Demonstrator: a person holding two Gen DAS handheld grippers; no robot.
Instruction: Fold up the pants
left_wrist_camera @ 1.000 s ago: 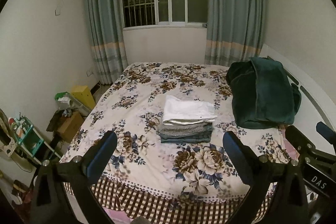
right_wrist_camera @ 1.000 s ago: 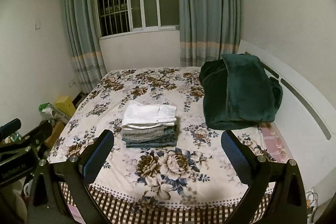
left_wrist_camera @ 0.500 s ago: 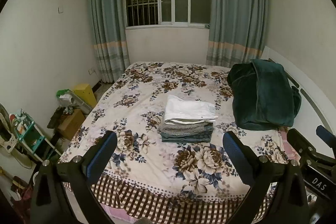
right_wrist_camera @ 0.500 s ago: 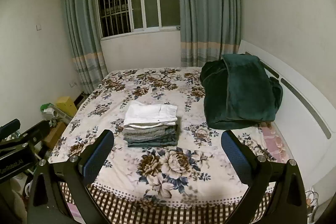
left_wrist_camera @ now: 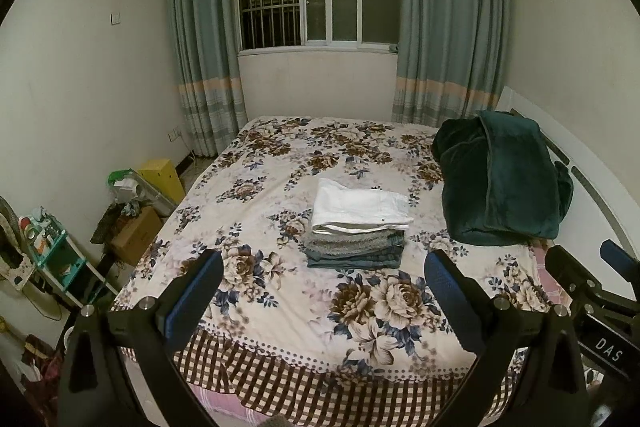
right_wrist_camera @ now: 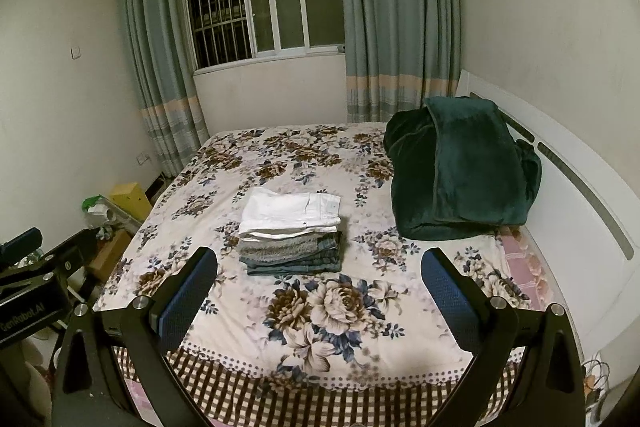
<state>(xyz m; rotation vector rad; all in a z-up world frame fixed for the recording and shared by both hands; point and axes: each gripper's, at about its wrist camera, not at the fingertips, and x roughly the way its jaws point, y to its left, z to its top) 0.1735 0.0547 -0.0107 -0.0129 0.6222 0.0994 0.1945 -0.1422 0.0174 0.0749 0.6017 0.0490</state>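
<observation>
Folding looks finished: neat stack of folded pants, white pair on top (left_wrist_camera: pixel 360 223), mid floral-quilted bed (left_wrist_camera: pixel 280 311). Left gripper (left_wrist_camera: pixel 324 283) and right gripper (right_wrist_camera: pixel 320 279) wide open, empty, well back. Next: likely nothing but retreat.

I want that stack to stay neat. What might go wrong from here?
The stack of folded pants is several layers tall on a soft bed, so nudging it might tip it. The white pants on top lie loose and could slide. Both tools, left tool and right tool, are open and empty.
</observation>
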